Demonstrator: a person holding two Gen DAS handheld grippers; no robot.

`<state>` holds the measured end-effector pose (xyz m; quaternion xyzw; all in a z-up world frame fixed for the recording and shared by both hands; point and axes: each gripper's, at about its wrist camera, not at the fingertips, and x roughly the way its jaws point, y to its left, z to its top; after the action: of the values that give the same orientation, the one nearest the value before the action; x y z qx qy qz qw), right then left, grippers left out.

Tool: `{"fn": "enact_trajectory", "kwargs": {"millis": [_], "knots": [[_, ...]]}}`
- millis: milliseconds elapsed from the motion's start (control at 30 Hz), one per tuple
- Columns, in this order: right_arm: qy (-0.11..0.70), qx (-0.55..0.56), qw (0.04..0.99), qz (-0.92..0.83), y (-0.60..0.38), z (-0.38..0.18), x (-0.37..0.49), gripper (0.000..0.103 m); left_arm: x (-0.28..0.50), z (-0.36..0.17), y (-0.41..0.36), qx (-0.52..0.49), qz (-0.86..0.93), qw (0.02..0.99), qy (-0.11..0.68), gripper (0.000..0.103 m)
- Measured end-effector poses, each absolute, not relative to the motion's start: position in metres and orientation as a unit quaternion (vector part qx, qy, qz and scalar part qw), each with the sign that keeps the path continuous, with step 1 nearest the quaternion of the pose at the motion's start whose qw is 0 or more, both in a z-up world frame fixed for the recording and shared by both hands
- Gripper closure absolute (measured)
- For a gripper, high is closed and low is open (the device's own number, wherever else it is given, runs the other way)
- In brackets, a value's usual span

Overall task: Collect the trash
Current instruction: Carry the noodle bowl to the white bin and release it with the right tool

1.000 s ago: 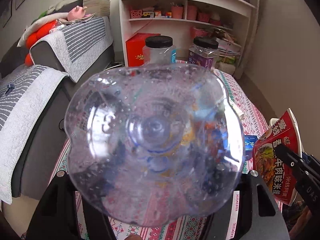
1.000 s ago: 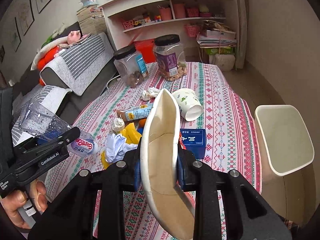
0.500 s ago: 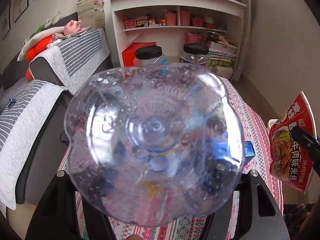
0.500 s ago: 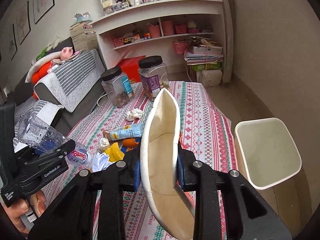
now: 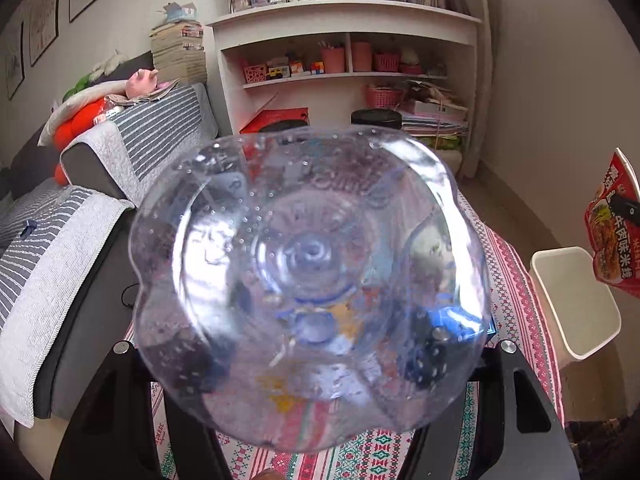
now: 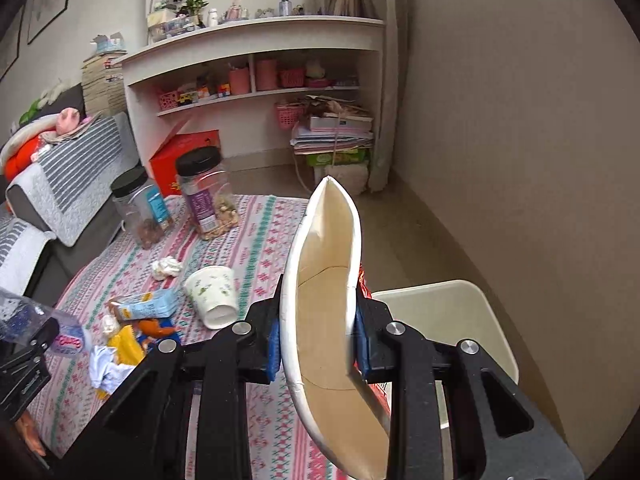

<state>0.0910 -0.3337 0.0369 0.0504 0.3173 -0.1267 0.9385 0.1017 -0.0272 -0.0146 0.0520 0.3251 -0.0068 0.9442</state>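
A clear plastic bottle (image 5: pixel 312 288) fills the left wrist view bottom-first, and my left gripper (image 5: pixel 314 354) is shut on its sides. The same bottle (image 6: pixel 24 316) shows at the left edge of the right wrist view. My right gripper (image 6: pixel 320 340) is shut on a squashed paper noodle bowl (image 6: pixel 324 280), white inside and printed red outside, with its blue pads (image 6: pixel 274 344) pressing the walls together. The bowl (image 5: pixel 612 232) hangs in the air above the near edge of a white trash bin (image 6: pixel 448 320) that stands on the floor right of the table; the bin (image 5: pixel 572 300) looks empty.
The patterned tablecloth (image 6: pixel 256 248) carries a tipped paper cup (image 6: pixel 212 296), a crumpled tissue (image 6: pixel 166 268), a blue wrapper (image 6: pixel 148 306), yellow and white scraps (image 6: pixel 116 356) and two black-lidded jars (image 6: pixel 204 196). A grey sofa (image 5: pixel 80 240) runs along the left, a white shelf (image 5: pixel 348 60) at the back.
My right gripper has carried the squashed bowl to the right and a little up, from over the table to above the bin's edge. The left gripper has shifted slightly with the bottle.
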Motion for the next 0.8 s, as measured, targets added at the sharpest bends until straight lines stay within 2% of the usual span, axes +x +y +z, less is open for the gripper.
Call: {"fn": "enact_trajectory", "kwargs": {"millis": [267,400,467,533,600,800], "knots": [[0.343,0.14,0.91,-0.189,-0.416,0.017,0.098,0.075,0.088,0.007,-0.051,0.088,0.0,0.963,0.256,0.04],[0.372,0.21,0.882,-0.201,-0.45,0.002,0.094,0.07,0.091,0.017,-0.079,0.092,-0.046,0.958,0.267,0.04],[0.369,0.23,0.876,-0.207,-0.463,0.004,0.087,0.062,0.096,0.02,-0.098,0.081,-0.075,0.952,0.284,0.04],[0.353,0.233,0.876,-0.229,-0.472,0.01,0.078,0.043,0.103,0.021,-0.12,0.063,-0.107,0.944,0.305,0.04],[0.335,0.237,0.878,-0.247,-0.484,0.019,0.065,0.032,0.11,0.019,-0.145,0.047,-0.139,0.935,0.323,0.04],[0.3,0.247,0.873,-0.295,-0.511,0.031,0.028,0.02,0.123,-0.004,-0.235,0.045,-0.217,0.898,0.379,0.04]]}}
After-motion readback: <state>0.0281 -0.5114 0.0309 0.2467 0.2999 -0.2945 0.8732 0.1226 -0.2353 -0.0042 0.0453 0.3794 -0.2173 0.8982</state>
